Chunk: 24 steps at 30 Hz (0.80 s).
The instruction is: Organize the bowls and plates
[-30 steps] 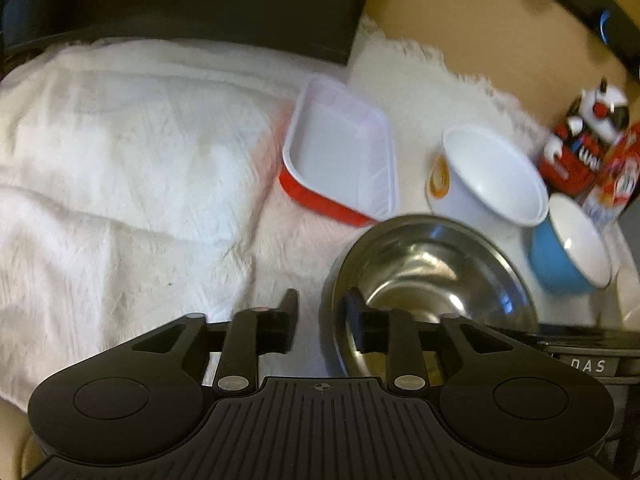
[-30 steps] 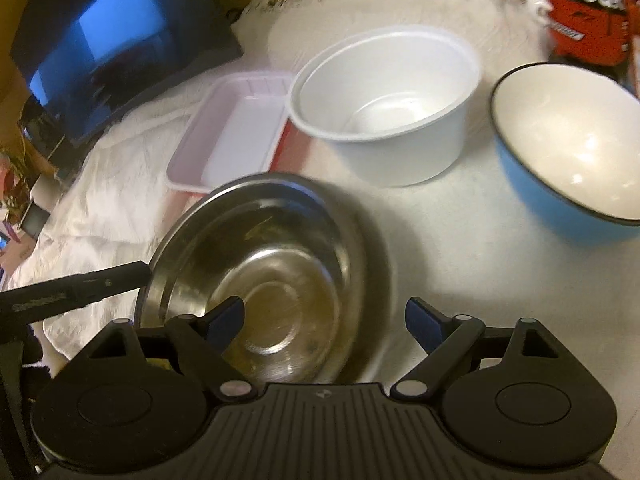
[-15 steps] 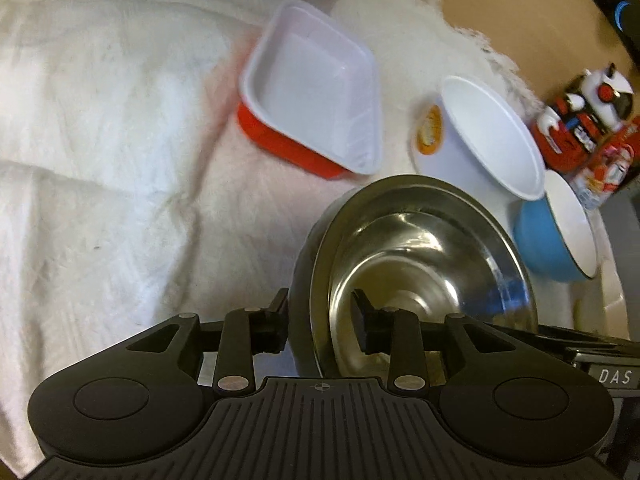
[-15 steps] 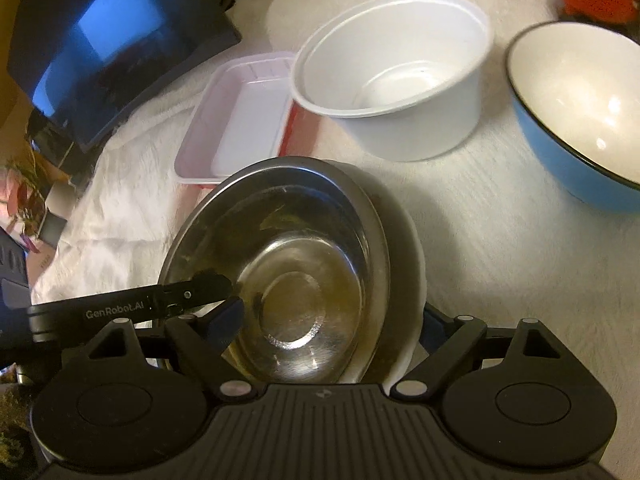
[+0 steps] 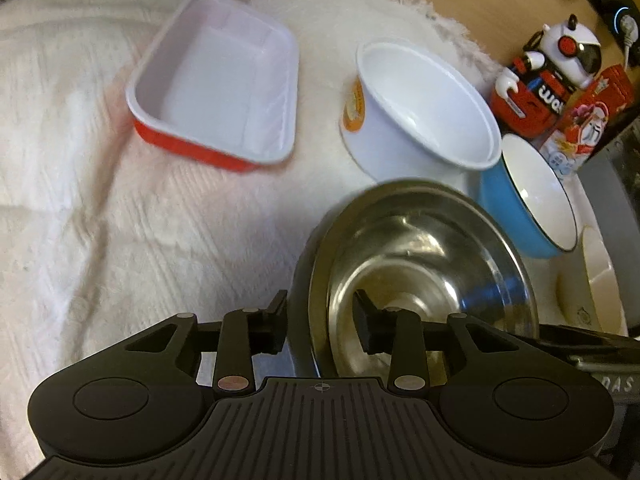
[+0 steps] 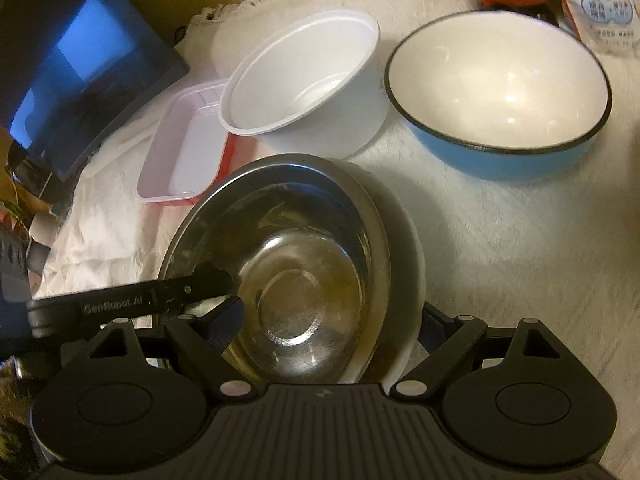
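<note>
My left gripper (image 5: 320, 320) is shut on the near rim of a steel bowl (image 5: 420, 264), one finger inside, one outside, and holds it tilted above the cloth. The steel bowl (image 6: 296, 272) fills the lower middle of the right wrist view, with the left gripper's finger (image 6: 208, 284) on its left rim. My right gripper (image 6: 328, 328) is open, its fingers either side of the bowl and a white dish (image 6: 412, 280) under it. Behind stand a red-sided white tray (image 5: 220, 100), a white plastic bowl (image 5: 424, 108) and a blue enamel bowl (image 5: 528, 200).
A white cloth (image 5: 100, 200) covers the table. A dark screen (image 6: 72, 80) stands at the back left. A red-and-white robot toy (image 5: 548, 80) and a printed carton (image 5: 588, 128) stand at the back right.
The steel bowl has come up off the cloth in my left gripper and tilted. The right gripper has moved in so its open fingers flank the bowl.
</note>
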Available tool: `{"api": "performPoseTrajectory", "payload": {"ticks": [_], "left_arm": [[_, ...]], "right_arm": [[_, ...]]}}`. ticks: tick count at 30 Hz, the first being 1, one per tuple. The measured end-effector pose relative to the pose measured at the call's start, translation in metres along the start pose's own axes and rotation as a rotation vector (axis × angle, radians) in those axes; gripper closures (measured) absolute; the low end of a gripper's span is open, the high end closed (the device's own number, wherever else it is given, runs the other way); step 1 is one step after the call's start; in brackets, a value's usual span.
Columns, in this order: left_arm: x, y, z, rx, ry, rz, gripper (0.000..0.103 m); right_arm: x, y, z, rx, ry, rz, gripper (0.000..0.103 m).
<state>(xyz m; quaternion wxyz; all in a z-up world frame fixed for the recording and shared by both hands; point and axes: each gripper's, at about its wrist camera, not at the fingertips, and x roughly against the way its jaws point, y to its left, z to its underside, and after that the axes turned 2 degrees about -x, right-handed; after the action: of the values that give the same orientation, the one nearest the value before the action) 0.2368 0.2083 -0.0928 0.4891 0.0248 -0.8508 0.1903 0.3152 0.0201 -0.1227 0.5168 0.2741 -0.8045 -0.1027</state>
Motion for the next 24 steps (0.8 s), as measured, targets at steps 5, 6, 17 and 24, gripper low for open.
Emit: {"api": "performPoseTrajectory", "payload": {"ticks": [5,6,17,24], "left_arm": [[0.032,-0.018,-0.007,-0.049,-0.169,-0.059,0.067],[0.039,-0.023,-0.01,-0.051,-0.202,-0.054,0.067],[0.039,-0.125,-0.03,-0.098,-0.18,0.271,0.067],[-0.026,-0.223,-0.014,-0.178,-0.018,0.349,0.067]], "right_arm": [[0.031,0.006,0.002,0.127,-0.119,0.137,0.013],[0.04,0.003,0.003,0.134,-0.14,0.147,0.013],[0.157,-0.079,0.029,0.157,-0.437,0.444,0.007],[0.164,-0.147,0.016,0.085,-0.365,0.433,0.007]]}}
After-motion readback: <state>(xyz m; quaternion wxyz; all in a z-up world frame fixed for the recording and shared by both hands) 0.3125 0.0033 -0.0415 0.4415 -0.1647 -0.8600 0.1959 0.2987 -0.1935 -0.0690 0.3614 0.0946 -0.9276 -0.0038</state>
